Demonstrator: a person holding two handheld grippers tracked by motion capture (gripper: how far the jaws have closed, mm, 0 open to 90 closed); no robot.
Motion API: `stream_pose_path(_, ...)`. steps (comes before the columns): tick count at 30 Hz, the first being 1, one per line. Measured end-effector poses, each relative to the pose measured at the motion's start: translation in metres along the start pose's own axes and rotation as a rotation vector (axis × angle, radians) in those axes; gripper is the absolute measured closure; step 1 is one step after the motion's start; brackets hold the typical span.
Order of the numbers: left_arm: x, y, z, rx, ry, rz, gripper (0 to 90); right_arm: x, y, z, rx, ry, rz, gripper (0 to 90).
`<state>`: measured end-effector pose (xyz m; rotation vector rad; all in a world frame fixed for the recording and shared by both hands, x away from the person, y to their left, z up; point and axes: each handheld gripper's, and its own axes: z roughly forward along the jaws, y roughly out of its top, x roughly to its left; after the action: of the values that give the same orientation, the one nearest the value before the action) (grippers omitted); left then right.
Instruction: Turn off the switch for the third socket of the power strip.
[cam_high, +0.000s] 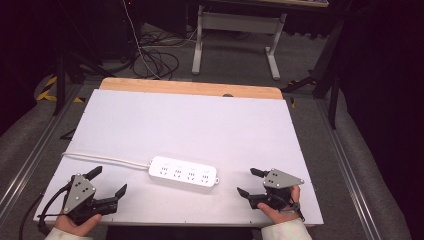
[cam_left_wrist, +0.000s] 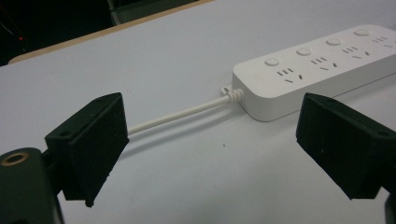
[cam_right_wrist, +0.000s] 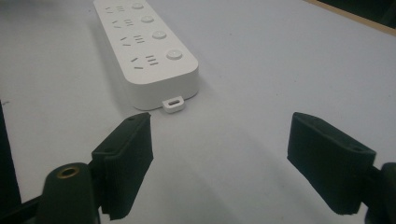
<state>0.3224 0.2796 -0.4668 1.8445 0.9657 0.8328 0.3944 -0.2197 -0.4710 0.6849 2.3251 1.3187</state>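
Observation:
A white power strip (cam_high: 183, 172) with several sockets and buttons lies flat near the front of the white table top (cam_high: 200, 125). Its white cord (cam_high: 107, 159) runs off to the left edge. My left gripper (cam_high: 107, 181) rests at the front left, open and empty, pointing toward the strip's cord end (cam_left_wrist: 231, 94). In the left gripper view the power strip (cam_left_wrist: 322, 65) lies ahead to the right. My right gripper (cam_high: 248, 181) stands open and empty at the front right, a short way from the strip's other end (cam_right_wrist: 173, 103). The power strip (cam_right_wrist: 149, 51) stretches away in the right gripper view.
The white board lies on a wooden table (cam_high: 190, 88) whose far edge shows. Beyond it on the grey floor are tangled cables (cam_high: 155, 57) and a white desk frame (cam_high: 235, 35). Metal rails (cam_high: 345, 155) run along both sides.

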Motion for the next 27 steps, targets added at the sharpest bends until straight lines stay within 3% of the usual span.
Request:
stream_pose_path(3,-0.002,0.001,0.000,0.003,-0.007,0.022,8.8,0.000,0.001,-0.001,-0.002,0.000,-0.004,22.7)
stream_pose_path(10,0.000,0.002,-0.002,0.001,-0.021,-0.016,8.8,0.001,0.003,-0.001,0.000,0.005,-0.004,22.8)
stream_pose_path(16,-0.001,0.002,-0.002,0.007,-0.022,-0.008,8.5,0.002,0.011,-0.002,0.009,0.021,-0.015,26.7)
stream_pose_path(21,-0.001,0.002,-0.002,0.009,-0.023,-0.012,8.6,0.002,0.023,0.001,0.038,0.043,-0.028,30.0)
stream_pose_path(27,-0.001,0.001,-0.004,0.012,-0.015,-0.013,8.7,0.001,0.041,0.004,0.036,0.065,-0.037,32.7)
